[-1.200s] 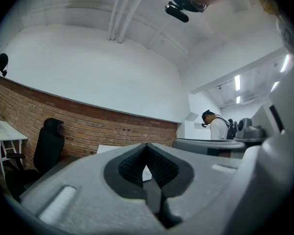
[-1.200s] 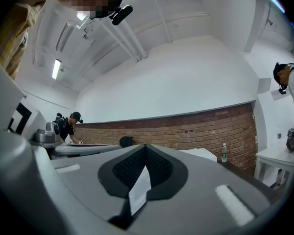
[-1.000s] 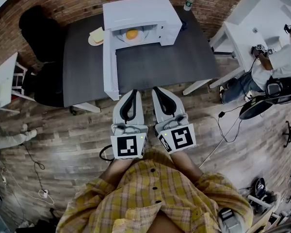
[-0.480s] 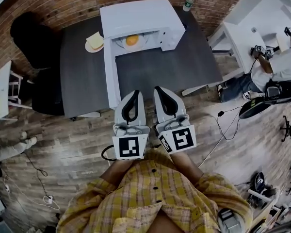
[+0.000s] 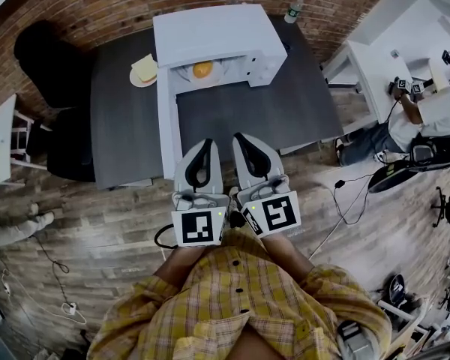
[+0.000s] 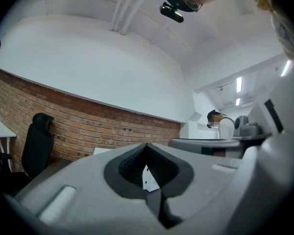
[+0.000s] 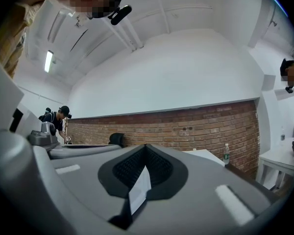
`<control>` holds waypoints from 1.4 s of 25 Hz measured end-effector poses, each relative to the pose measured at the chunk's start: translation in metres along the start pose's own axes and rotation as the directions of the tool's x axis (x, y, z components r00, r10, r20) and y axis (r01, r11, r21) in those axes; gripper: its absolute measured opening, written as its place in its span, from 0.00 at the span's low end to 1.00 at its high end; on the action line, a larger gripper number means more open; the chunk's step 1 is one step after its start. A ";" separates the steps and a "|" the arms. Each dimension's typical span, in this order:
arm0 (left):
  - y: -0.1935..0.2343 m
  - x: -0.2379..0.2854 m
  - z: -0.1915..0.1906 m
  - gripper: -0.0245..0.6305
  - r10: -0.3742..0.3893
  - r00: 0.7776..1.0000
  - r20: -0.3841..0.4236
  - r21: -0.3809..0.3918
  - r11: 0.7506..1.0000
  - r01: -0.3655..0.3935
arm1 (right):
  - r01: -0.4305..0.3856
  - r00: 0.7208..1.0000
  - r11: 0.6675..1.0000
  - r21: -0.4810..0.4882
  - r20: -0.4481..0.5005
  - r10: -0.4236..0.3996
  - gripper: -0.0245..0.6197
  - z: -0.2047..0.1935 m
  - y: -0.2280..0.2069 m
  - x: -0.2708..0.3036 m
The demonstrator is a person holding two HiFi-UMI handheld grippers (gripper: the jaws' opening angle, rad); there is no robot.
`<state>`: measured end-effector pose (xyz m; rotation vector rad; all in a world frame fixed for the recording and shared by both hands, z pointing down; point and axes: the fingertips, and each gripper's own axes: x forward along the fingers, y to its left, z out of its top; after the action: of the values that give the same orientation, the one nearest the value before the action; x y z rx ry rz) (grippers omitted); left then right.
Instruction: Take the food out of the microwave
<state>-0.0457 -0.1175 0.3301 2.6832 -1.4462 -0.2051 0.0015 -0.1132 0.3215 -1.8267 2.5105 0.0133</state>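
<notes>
Grey left gripper (image 5: 204, 144), right gripper (image 5: 239, 138): both jaw pairs closed together, holding nothing, at table (image 5: 285, 103) edge. Microwave (image 5: 210, 25) beyond, door (image 5: 165, 118) swung open; orange food (image 5: 202, 70) on plate (image 5: 219, 74) inside. Likely hazards: left gripper clipping door; plate tilting, food sliding.

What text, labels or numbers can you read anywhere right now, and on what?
No words or numbers can be read in any view.
Left marker cube and right marker cube: black-and-white square patterns, not text.
Water bottle label: too small to read.
Microwave control panel: too small to read.
</notes>
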 end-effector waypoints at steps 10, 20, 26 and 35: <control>-0.006 0.043 -0.005 0.04 0.062 0.998 0.016 0.013 0.998 -0.062 | -0.060 0.998 0.997 0.039 0.006 0.060 0.04 -0.005 -0.044 0.027; -0.007 0.067 -0.018 0.04 0.114 0.993 -0.006 0.032 0.993 -0.114 | -0.107 0.994 0.976 0.191 0.001 0.109 0.04 -0.025 -0.076 0.051; -0.004 0.071 -0.024 0.04 0.148 0.989 -0.024 0.068 0.987 -0.146 | -0.118 0.992 0.922 0.368 -0.007 0.130 0.04 -0.053 -0.097 0.078; 0.006 0.076 -0.037 0.04 0.186 0.981 -0.058 0.084 0.980 -0.181 | -0.067 0.984 0.684 0.726 -0.064 0.165 0.04 -0.119 -0.117 0.117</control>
<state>-0.0033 -0.1837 0.3616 2.5669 -1.7033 -0.0472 0.0743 -0.2641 0.4384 -1.3451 2.1850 -0.9760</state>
